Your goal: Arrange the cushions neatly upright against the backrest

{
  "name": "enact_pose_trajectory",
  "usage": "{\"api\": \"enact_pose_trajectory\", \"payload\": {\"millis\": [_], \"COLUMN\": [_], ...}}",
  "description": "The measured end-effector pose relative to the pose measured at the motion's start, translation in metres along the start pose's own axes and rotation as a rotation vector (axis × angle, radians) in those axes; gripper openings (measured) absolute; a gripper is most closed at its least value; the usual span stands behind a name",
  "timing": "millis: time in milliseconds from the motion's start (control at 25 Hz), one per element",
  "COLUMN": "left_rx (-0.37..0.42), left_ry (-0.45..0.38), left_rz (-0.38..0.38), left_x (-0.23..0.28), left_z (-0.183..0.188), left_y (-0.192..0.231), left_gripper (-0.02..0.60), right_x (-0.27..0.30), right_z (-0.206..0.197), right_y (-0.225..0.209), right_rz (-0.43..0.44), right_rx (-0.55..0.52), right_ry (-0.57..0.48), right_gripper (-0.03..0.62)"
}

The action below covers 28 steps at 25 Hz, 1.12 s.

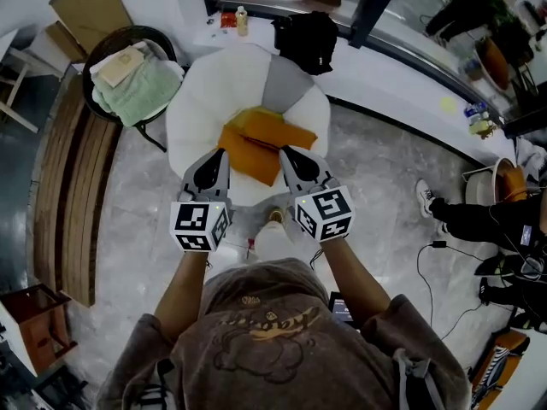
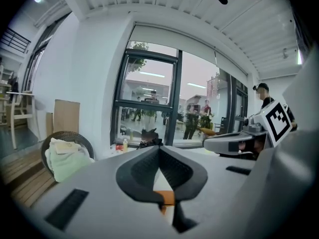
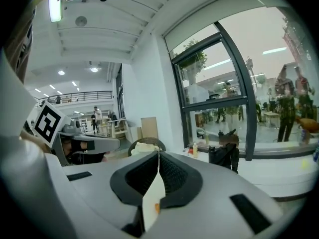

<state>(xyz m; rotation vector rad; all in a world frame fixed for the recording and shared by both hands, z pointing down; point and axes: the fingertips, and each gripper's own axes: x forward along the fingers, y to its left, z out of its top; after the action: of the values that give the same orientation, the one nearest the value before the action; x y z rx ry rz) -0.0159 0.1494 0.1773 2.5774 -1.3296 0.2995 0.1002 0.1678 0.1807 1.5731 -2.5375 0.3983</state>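
Observation:
A white armchair (image 1: 192, 114) with a rounded backrest stands in front of me. A grey cushion (image 1: 286, 88) leans against its back. Orange cushions (image 1: 261, 139) lie flat in a heap on the seat. My left gripper (image 1: 220, 155) is shut and empty, its tip at the heap's near left edge. My right gripper (image 1: 286, 152) is also shut and empty, at the near right edge. In the left gripper view the closed left gripper (image 2: 159, 149) points level toward the window, with a strip of an orange cushion (image 2: 167, 197) below. The right gripper (image 3: 158, 154) shows the same closed tips.
A wicker basket (image 1: 162, 39) with green towels (image 1: 137, 88) stands left of the chair. A black bag (image 1: 306, 39) and a bottle (image 1: 242, 20) sit on the window ledge behind. A wooden bench (image 1: 73, 195) runs along the left. A seated person's legs (image 1: 479, 216) and cables lie right.

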Motion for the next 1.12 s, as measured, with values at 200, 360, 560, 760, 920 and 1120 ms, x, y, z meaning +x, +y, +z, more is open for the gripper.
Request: {"api": "enact_pose_trajectory", "payload": {"millis": [200, 360, 560, 760, 920, 1120], "left_rx": [-0.012, -0.037, -0.056, -0.049, -0.046, -0.073], "left_ry": [0.003, 0.011, 0.018, 0.021, 0.029, 0.059], "left_rz": [0.033, 0.065, 0.086, 0.077, 0.074, 0.071], "left_x": [0.034, 0.051, 0.073, 0.094, 0.107, 0.128], "left_z": [-0.001, -0.007, -0.015, -0.018, -0.027, -0.046], "left_y": [0.006, 0.02, 0.042, 0.065, 0.088, 0.119], "left_gripper": [0.005, 0.005, 0.005, 0.005, 0.005, 0.005], "right_x": [0.025, 0.047, 0.079, 0.117, 0.144, 0.176], "right_z": [0.0, -0.002, -0.012, -0.017, -0.02, -0.031], "right_y": [-0.031, -0.043, -0.049, -0.053, -0.053, -0.055], "right_rz": [0.043, 0.079, 0.111, 0.107, 0.099, 0.101], "right_rx": [0.002, -0.005, -0.014, -0.015, -0.03, -0.028], "right_ry": [0.024, 0.045, 0.074, 0.096, 0.099, 0.118], "right_gripper": [0.021, 0.021, 0.021, 0.021, 0.023, 0.023]}}
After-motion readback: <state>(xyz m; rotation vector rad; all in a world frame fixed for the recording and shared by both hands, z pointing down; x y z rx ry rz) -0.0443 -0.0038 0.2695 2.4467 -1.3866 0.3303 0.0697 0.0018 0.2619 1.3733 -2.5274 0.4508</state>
